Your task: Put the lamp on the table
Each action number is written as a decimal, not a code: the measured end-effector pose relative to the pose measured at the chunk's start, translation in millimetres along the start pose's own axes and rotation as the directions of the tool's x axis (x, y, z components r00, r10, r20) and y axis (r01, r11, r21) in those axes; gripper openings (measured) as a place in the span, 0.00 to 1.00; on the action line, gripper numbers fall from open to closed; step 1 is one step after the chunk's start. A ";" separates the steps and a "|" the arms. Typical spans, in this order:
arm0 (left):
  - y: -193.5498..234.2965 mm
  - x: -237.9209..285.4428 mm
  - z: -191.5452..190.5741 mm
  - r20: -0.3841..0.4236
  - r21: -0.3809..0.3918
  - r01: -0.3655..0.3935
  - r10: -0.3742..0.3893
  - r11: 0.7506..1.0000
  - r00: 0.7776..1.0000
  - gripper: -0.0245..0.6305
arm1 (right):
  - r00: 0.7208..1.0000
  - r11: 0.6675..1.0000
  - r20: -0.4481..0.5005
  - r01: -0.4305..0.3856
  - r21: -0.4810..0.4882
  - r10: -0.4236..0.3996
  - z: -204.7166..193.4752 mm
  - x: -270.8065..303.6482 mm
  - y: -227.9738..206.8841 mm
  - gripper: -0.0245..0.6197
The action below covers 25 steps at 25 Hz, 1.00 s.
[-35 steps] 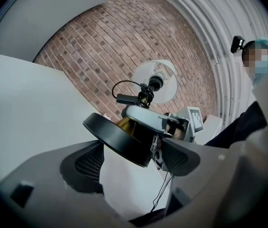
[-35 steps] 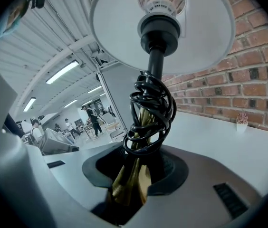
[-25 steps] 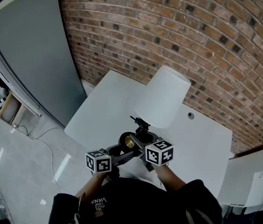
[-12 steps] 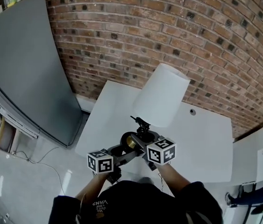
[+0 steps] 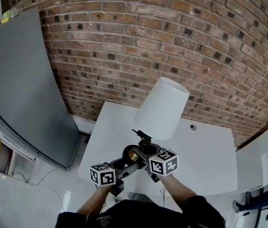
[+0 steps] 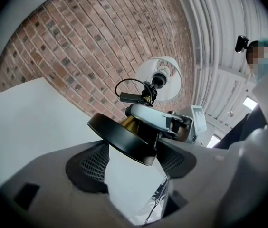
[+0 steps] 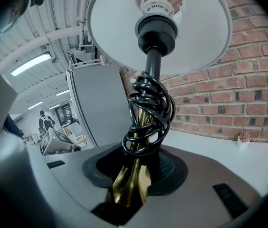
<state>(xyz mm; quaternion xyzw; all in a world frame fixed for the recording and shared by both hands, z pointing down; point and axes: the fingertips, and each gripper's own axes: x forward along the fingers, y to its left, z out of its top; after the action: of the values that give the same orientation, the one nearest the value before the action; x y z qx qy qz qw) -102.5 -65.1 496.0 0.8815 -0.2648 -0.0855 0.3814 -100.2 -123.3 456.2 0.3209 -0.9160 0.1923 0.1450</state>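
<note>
1. Change since the earlier views: the lamp (image 5: pixel 161 109) and both grippers have been carried together toward the brick wall (image 5: pixel 124 42). The white table (image 5: pixel 210 160) now lies more squarely beneath them, and the grey panel (image 5: pixel 15 80) has slid off to the left.
2. Position of the lamp: it is held in the air over the near part of the table. It is tilted, with the shade (image 7: pixel 157 37) leaning toward the wall and the base (image 6: pixel 122 137) nearest the person. No part of it touches the tabletop.
3. Left gripper (image 6: pixel 133 158): the jaws stand fairly wide, one on each side of the round black base and pressed against its edge.
4. Right gripper (image 7: pixel 135 175): the jaws are closed on the brass stem (image 7: pixel 131 184), just below the bundled black cord (image 7: pixel 148 113).
5. Step in hand, as judged: bringing the lamp upright and lowering it.
   - Swing the stem to vertical first, so that the base meets the table flat rather than on one edge.
   - Choose a spot well in from the table's edge.
   - Lower both grippers at one rate.
   - Let go of the base first, keeping the stem steadied until the lamp stands by itself.
   - The shade sits high and broad, so the lamp is probably top-heavy.
</note>
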 end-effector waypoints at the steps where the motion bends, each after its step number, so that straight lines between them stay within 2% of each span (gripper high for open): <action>1: 3.4 3.2 3.9 0.004 0.003 -0.001 0.001 1.000 1.000 0.51 | 1.000 1.000 0.003 -0.001 -0.001 0.001 3.0 3.0 -4.3 0.24; 16: 66.7 66.5 57.3 -0.001 0.012 -0.009 0.009 1.000 1.000 0.51 | 1.000 1.000 -0.001 0.011 -0.023 -0.011 39.5 55.8 -86.1 0.24; 25: 117.1 92.3 63.7 -0.030 0.043 -0.115 0.116 0.992 0.993 0.52 | 1.000 0.999 -0.004 0.022 -0.035 -0.022 32.8 93.4 -130.7 0.24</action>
<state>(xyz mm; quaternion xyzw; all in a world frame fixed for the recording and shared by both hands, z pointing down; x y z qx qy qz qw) -94.0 -220.8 540.5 0.8738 -0.3108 -0.0436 0.3716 -91.0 -281.7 497.5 0.3279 -0.9153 0.1752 0.1548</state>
